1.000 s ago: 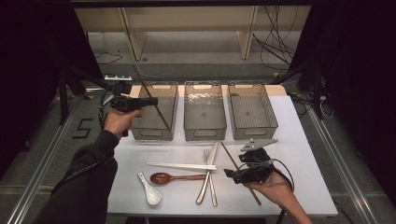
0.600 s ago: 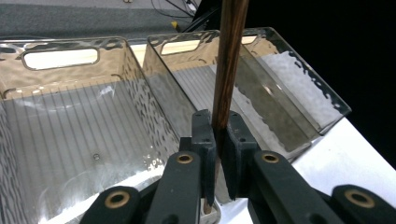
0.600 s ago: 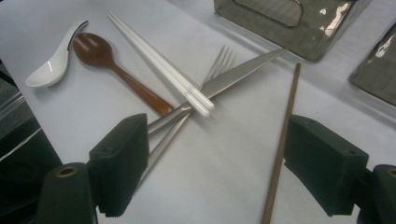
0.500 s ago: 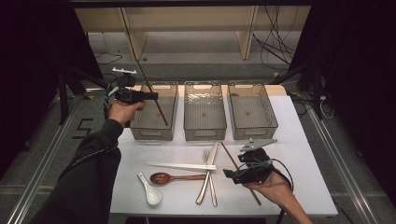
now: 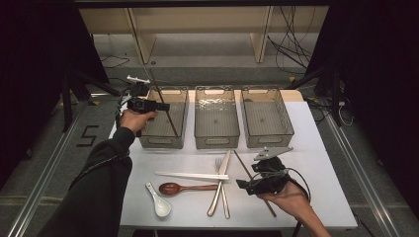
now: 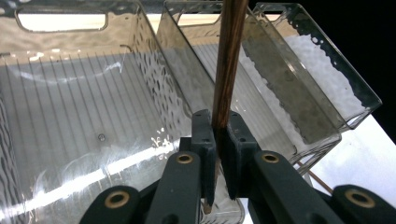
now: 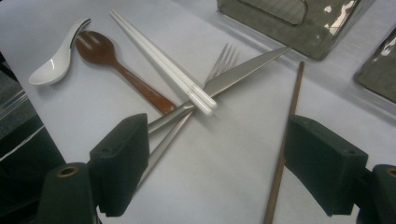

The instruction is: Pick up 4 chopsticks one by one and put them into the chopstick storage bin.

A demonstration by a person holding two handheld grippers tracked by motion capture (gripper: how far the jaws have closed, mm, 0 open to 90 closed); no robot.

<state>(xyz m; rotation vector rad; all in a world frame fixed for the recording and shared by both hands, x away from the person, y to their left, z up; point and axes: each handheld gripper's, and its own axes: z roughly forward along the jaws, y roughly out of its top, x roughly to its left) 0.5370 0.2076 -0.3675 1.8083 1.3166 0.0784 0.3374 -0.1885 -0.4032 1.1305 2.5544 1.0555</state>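
My left gripper (image 5: pixel 159 106) hovers over the left clear bin (image 5: pixel 148 140), shut on a dark brown chopstick (image 5: pixel 172 123) that slants down into the bin. In the left gripper view the chopstick (image 6: pixel 229 60) rises from between the closed jaws of that gripper (image 6: pixel 218 133). My right gripper (image 5: pixel 243 186) rests low over the table's front right, open, with nothing in it. Between its jaws (image 7: pixel 222 163) lie bare table and a second brown chopstick (image 7: pixel 287 140), close to the right jaw.
Three clear bins stand in a row: left, middle (image 5: pixel 216 140) and right (image 5: pixel 269 138). On the table in front lie white chopsticks (image 5: pixel 192 175), a wooden spoon (image 5: pixel 185 188), a white ceramic spoon (image 5: pixel 159 205), a knife (image 5: pixel 220 182) and a fork (image 5: pixel 223 195).
The left gripper has shifted a little to the right over the left bin, still holding the chopstick. The right hand has stayed put.
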